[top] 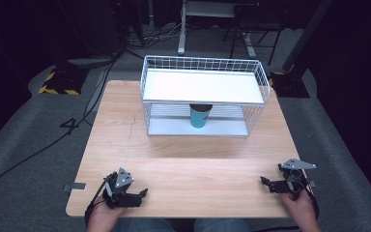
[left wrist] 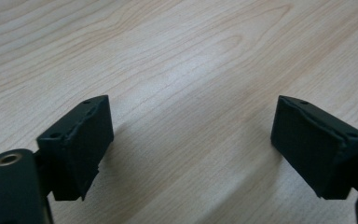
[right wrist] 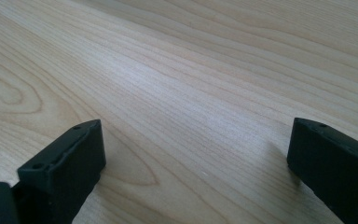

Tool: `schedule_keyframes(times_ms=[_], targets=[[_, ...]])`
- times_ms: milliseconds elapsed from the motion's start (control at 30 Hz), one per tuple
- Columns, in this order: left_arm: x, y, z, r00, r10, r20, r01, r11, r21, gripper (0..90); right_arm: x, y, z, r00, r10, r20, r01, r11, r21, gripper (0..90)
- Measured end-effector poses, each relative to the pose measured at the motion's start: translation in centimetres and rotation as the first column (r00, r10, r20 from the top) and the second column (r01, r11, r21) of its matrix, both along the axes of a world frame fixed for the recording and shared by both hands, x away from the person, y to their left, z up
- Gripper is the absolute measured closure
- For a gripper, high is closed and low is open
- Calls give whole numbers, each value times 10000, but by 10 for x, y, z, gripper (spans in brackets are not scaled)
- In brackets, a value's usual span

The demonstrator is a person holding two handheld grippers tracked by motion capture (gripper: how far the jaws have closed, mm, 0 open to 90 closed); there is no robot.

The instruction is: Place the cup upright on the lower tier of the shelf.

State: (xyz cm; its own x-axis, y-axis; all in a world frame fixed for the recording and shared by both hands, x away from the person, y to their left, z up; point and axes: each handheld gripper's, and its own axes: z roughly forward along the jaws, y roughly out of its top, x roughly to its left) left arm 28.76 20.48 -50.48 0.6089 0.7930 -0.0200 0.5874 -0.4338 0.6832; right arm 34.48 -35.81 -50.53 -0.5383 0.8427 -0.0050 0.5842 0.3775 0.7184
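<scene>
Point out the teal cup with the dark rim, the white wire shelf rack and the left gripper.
teal cup with the dark rim (top: 199,119): high view, its side wall.
white wire shelf rack (top: 203,86): high view, its upper shelf.
left gripper (top: 144,193): high view, between its fingertips.

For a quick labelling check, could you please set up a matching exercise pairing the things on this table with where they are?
Things:
1. cup
2. rack
3. left gripper
4. right gripper

Places:
A. near table edge, at the left of the high view
B. far half of the table, standing on it
C. on the rack's lower shelf, under the white top shelf
D. near table edge, at the right of the high view

Pairs: 1-C, 2-B, 3-A, 4-D
</scene>
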Motion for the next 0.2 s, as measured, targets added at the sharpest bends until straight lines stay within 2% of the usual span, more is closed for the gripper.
schedule_keyframes(times_ms=[67, 200], targets=[[2, 0, 0, 10000, 89, -27, -89, 9999, 96, 69, 0, 0, 0, 10000, 0, -3, 0, 10000, -2, 45], [2, 0, 0, 9999, 127, -56, -126, 9999, 93, 66, 0, 0, 0, 10000, 0, -6, 0, 10000, 0, 45]])
